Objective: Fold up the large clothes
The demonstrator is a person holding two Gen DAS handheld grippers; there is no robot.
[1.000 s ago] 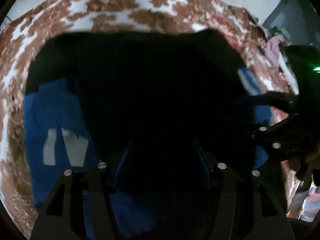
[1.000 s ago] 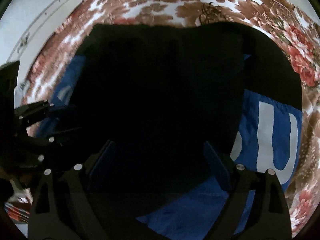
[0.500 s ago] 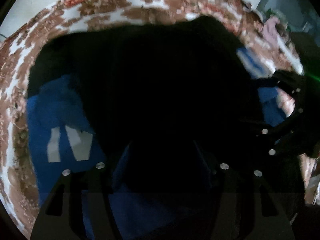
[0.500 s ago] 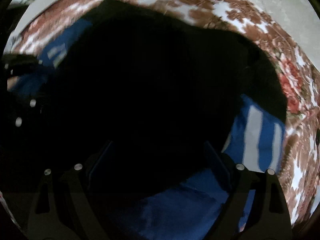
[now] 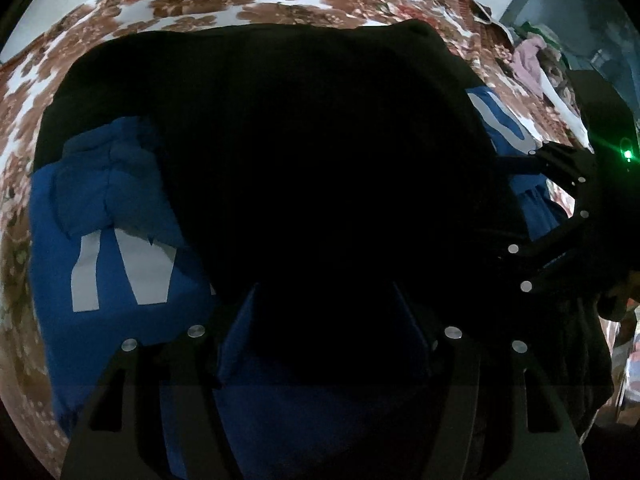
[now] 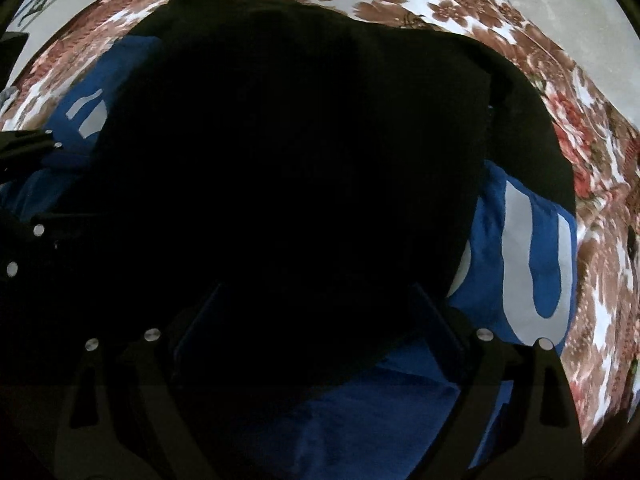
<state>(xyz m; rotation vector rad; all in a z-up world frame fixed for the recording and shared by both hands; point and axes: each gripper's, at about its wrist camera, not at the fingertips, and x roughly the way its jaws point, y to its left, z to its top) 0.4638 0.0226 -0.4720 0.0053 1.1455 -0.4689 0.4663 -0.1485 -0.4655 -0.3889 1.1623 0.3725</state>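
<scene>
Jaws on the left gripper [image 5: 324,304] are seen parted fairly wide, with black cloth [image 5: 304,152] lying between the fingers; whether the pads actually press on it can't be made out, it's way too dark down there. Same story on the right gripper [image 6: 316,308]: the two fingers are held well apart over the dark fabric [image 6: 296,160], and nothing is clearly pinched, so a grip can't be confirmed either way.

As for the clothes, a big black piece is spread across the middle of a flowery bedsheet [image 5: 192,4], and it is laid over a blue garment [image 5: 120,320] with pale lettering. Blue is left poking out on both sides of the black one. In the left wrist view the pale letters [image 5: 120,272] are seen on the left part, and a bunched-up blue fold sits just above them. In the right wrist view a big pale "U" shape [image 6: 532,264] is shown on the blue cloth [image 6: 380,404] to the right.

Both grippers are pointed steeply down at the pile. From the left camera, the right gripper [image 5: 560,208] is spotted at the far right edge, with a green light [image 5: 627,155] glowing on it.
</scene>
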